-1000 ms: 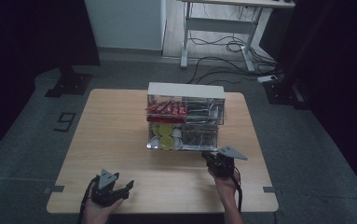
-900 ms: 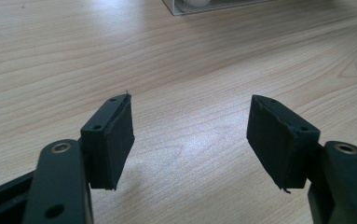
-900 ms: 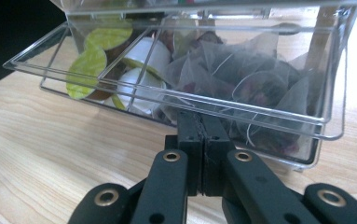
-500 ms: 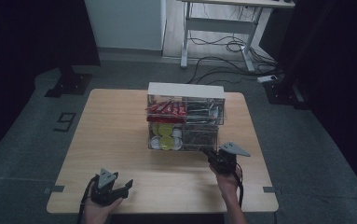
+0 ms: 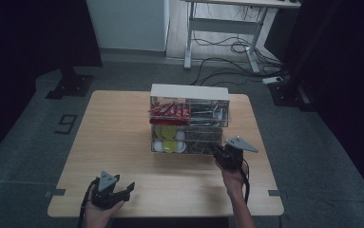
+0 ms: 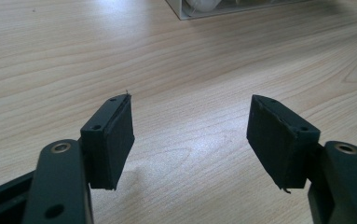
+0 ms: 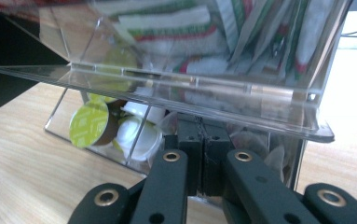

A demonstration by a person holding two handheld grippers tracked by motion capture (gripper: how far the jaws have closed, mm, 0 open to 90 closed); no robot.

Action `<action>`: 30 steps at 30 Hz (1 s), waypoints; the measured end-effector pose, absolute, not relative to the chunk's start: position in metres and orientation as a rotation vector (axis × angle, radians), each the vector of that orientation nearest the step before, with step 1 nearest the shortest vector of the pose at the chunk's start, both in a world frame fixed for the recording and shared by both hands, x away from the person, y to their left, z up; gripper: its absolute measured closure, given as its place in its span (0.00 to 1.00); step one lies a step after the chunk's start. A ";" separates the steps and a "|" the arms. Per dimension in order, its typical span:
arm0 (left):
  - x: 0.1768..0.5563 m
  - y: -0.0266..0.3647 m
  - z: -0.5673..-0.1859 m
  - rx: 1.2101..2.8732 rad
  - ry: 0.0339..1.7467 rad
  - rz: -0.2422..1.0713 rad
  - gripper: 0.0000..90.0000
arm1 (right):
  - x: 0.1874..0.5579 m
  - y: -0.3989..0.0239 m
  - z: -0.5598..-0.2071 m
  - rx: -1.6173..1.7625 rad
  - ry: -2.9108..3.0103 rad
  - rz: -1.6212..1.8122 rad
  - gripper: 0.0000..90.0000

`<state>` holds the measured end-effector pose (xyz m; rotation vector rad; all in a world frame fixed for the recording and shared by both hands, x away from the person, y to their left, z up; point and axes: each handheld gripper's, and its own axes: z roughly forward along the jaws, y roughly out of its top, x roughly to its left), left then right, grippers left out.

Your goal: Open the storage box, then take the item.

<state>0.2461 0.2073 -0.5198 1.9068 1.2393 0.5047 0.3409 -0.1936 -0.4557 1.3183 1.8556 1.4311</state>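
The clear organizer is seen at the middle of the table, its long axis running left to right and its open front turned toward the person. The right gripper is held closed at its lower right front; whether something thin is pinched cannot be told. The left gripper is kept open over bare wood.

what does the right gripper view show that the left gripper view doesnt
Right gripper view alone: the right gripper, jaws shut, at the clear organizer's lower right compartment, under a clear flap; green and white coffee capsules in the lower left compartment; sachets above. Left gripper view alone: the left gripper, jaws open and empty over bare wood. Both: the wooden table and part of the organizer.
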 end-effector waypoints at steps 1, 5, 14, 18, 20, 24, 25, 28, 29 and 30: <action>0.246 0.208 -0.520 1.904 1.240 0.504 0.35 | 0.342 -0.194 -0.454 1.316 1.852 1.432 0.98; 0.246 0.209 -0.520 1.901 1.245 0.503 0.35 | 0.347 -0.193 -0.446 1.317 1.835 1.437 0.98; 0.248 0.208 -0.522 1.906 1.247 0.498 0.35 | 0.355 -0.191 -0.436 1.318 1.802 1.441 0.98; 0.247 0.208 -0.522 1.907 1.248 0.498 0.35 | 0.357 -0.192 -0.436 1.326 1.798 1.437 0.98; 0.247 0.208 -0.522 1.906 1.248 0.499 0.35 | 0.356 -0.192 -0.437 1.323 1.798 1.433 0.98; 0.247 0.207 -0.522 1.911 1.244 0.502 0.35 | 0.355 -0.193 -0.437 1.322 1.794 1.440 0.97; 0.247 0.206 -0.522 1.912 1.244 0.504 0.35 | 0.354 -0.193 -0.436 1.319 1.792 1.446 0.97; 0.248 0.205 -0.521 1.913 1.241 0.509 0.35 | 0.353 -0.193 -0.436 1.314 1.790 1.451 0.97; 0.248 0.203 -0.521 1.915 1.239 0.512 0.35 | 0.352 -0.193 -0.436 1.312 1.790 1.453 0.97; 0.249 0.202 -0.521 1.916 1.237 0.514 0.35 | 0.352 -0.194 -0.436 1.309 1.790 1.456 0.97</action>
